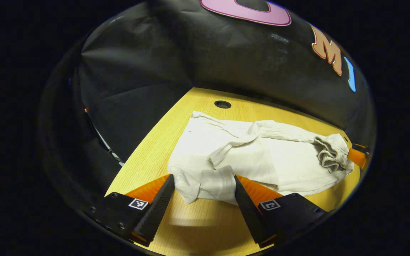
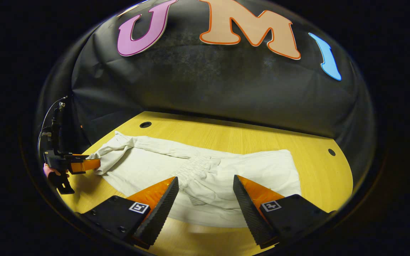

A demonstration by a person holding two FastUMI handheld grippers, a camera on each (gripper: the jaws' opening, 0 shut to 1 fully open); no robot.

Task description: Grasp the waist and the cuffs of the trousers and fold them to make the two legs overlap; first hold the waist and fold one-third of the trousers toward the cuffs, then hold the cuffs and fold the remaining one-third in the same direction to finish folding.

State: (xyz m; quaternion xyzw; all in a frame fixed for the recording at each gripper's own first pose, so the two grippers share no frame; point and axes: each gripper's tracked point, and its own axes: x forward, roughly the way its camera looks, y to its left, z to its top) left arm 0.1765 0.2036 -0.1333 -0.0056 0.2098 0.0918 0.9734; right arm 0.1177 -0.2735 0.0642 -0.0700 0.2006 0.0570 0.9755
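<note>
The yellow wood-grain counter (image 2: 247, 137) filled the lower half of both views, and on it lay the pair of off-white cotton trousers (image 2: 148, 163), spread across the middle of the right gripper view. The two legs appeared already laid one over the other, so I judged the first overlap done, though rumpled. Neither third-fold looked made: the cloth lay at full length. In the left gripper view the elastic gathered waist (image 1: 331, 153) sat bunched at the right edge, and the cuffs (image 1: 212, 185) lay at the bottom centre. The left hand-held gripper (image 1: 204, 193) stood spread, its fingers either side of the cuffs without pinching them. The right hand-held gripper (image 2: 205, 195) stood spread too, over the gathered waist cloth, nothing clamped.
</note>
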